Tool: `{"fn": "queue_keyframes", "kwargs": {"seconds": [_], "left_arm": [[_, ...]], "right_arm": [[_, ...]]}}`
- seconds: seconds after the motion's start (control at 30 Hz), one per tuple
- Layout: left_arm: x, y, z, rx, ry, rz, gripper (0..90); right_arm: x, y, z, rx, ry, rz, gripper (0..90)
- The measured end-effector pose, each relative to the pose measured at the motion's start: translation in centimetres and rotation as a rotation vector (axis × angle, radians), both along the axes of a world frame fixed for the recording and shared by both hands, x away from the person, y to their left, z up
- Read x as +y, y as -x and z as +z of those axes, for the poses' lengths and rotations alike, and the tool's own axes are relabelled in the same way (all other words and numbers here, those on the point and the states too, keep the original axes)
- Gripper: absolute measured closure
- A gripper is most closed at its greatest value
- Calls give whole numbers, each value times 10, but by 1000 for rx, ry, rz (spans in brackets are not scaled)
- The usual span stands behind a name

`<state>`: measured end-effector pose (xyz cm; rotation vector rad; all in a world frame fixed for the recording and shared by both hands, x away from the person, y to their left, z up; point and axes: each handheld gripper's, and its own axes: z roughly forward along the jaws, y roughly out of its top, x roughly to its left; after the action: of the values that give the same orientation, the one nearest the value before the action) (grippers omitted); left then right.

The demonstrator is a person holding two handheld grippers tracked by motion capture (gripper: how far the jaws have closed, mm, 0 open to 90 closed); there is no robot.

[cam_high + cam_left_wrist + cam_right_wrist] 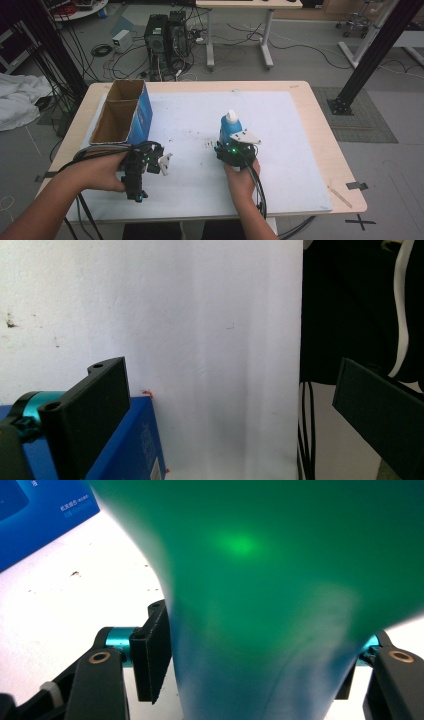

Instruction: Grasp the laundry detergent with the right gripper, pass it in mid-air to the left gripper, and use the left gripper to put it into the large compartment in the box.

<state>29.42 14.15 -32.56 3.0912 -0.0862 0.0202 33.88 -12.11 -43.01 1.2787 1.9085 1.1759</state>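
Note:
A blue bottle (230,129) with a white cap stands upright near the middle of the white mat (200,120). My right gripper (234,148) is shut on its lower body from the near side. In the right gripper view the bottle (260,605) looms blurred and green-blue, with a jaw pressed against each of its sides around the right gripper (255,680). My left gripper (150,156) is held low at the near end of an open blue cardboard box (122,112). Its jaws stand wide apart with nothing between them, shown in the left gripper (235,405) view beside the box's corner (135,450).
The box lies along the mat's left edge with its open brown inside facing up. The wooden table (320,125) ends close to the mat on the right and front. Cables trail from both grippers over the near edge. Computer towers (165,35) stand on the floor beyond.

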Motion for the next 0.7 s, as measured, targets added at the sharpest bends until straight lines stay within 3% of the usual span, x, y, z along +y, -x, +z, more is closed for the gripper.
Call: {"fn": "queue_keyframes", "kwargs": {"seconds": [0.7], "left_arm": [[0,-1,-2,2,-2,-1,19]], "right_arm": [[0,0,-1,-27,12,-10,426]]}}
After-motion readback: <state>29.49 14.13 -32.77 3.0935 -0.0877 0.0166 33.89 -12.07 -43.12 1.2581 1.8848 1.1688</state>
